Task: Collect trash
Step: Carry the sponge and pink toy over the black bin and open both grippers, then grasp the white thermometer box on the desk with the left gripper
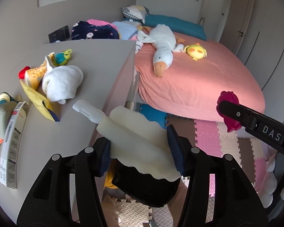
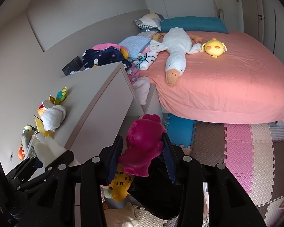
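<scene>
Foam, pale and spongy: one piece with a white plastic stub [image 1: 142, 141] sits crosswise in the left tongs [image 1: 140, 144], just off the counter's [image 1: 96, 66] front corner, and both blue pads touch its sides, so it is gripped. One magenta plastic toy [image 2: 142, 141] is caught the same way in the right tongs [image 2: 142, 149], a little farther out from the counter, a pad against each flank. Below both tongs, at the foot of the counter, one black bag [image 1: 147, 189] lies on the foam floor mats [image 1: 208, 132].

On the counter I count five loose things – one rolled white cloth [image 1: 62, 83], one yellow packet [image 1: 37, 98] beside and partly under it, one green-and-blue toy [image 1: 63, 56] behind it towards the wall, one red-and-yellow snack bag [image 1: 33, 73] touching the cloth, and one grey-white carton [image 1: 12, 147] at the near end.

Beyond the counter's far side stands one bed [image 1: 208, 87] with a pink sheet, carrying two plush animals: one white goose [image 1: 162, 43] and one yellow chick [image 1: 196, 51].
</scene>
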